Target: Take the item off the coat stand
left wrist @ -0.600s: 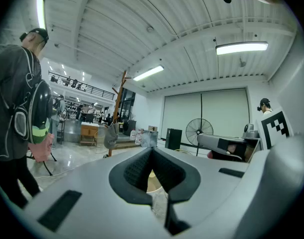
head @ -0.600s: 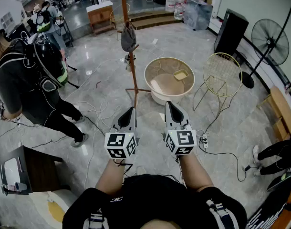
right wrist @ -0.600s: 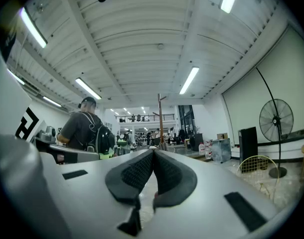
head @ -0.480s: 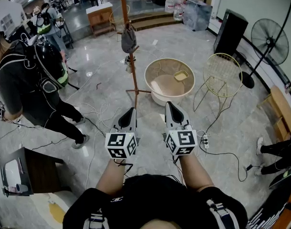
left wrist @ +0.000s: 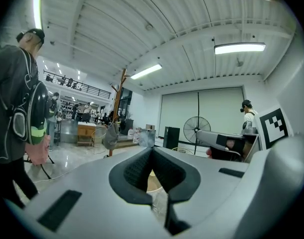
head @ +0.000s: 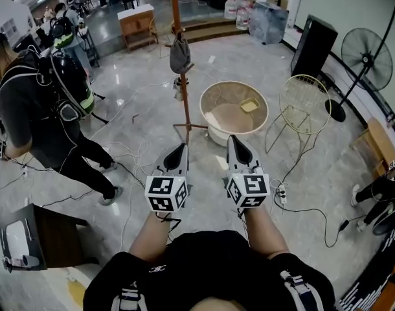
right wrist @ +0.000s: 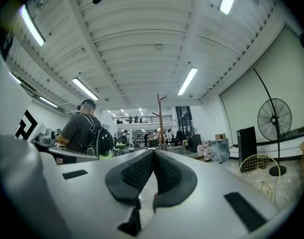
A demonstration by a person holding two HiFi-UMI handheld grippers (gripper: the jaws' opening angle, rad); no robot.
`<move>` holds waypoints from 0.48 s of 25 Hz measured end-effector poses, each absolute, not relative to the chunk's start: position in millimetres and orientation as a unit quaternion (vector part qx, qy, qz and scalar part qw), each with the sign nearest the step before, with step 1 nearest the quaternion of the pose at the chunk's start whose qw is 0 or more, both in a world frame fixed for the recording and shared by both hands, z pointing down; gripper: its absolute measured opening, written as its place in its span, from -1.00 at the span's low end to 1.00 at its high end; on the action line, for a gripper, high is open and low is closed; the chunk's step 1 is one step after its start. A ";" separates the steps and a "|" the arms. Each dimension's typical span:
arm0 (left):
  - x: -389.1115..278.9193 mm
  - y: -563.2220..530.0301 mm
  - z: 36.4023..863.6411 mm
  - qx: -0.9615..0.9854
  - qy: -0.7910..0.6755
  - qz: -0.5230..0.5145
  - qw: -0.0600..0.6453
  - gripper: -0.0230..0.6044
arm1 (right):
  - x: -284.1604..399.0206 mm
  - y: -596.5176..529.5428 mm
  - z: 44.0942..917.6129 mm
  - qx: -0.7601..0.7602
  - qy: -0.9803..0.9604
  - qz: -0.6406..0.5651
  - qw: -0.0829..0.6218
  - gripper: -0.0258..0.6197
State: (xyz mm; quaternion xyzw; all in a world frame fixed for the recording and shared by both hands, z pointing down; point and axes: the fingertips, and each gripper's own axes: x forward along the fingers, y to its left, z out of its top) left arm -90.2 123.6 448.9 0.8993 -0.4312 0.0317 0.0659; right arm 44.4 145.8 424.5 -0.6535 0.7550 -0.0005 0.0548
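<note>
Head view: item [head: 179, 56], grey and slack, hangs on the stand [head: 184, 102] far ahead of you, well apart from both tongs. It hangs lengthwise down the upright pole, on the pole's left side. The left tongs [head: 177, 154] sit almost in line with the pole's foot and so are the nearer pair. The right tongs [head: 235, 146] point more toward the tub [head: 218, 96] right of the stand. Your coming move looks like a long reach forward and up. Compared with half a second ago, the stand and item have slid a little right and lower in your view, and both tongs sit a touch lower.

Left gripper view: left tongs [left wrist: 152, 152] are clenched on nothing. The item [left wrist: 111, 136] shows far off and left of their tips, against the stand [left wrist: 119, 103].

Right gripper view: right tongs [right wrist: 152, 153] are clenched and empty too. The stand [right wrist: 160, 118] rises far off, just above their tips; you can't make out the item here.
</note>
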 end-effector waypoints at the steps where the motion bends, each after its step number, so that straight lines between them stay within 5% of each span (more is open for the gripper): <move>1: -94.9 120.2 449.4 0.900 -0.430 0.033 0.065 -0.89 | 40.9 142.1 425.0 -0.656 0.753 -0.001 0.056 -0.87; 12: -117.6 43.7 462.9 0.895 -0.439 0.039 0.072 -0.89 | 15.8 61.8 437.0 -0.645 0.762 -0.016 0.062 -0.87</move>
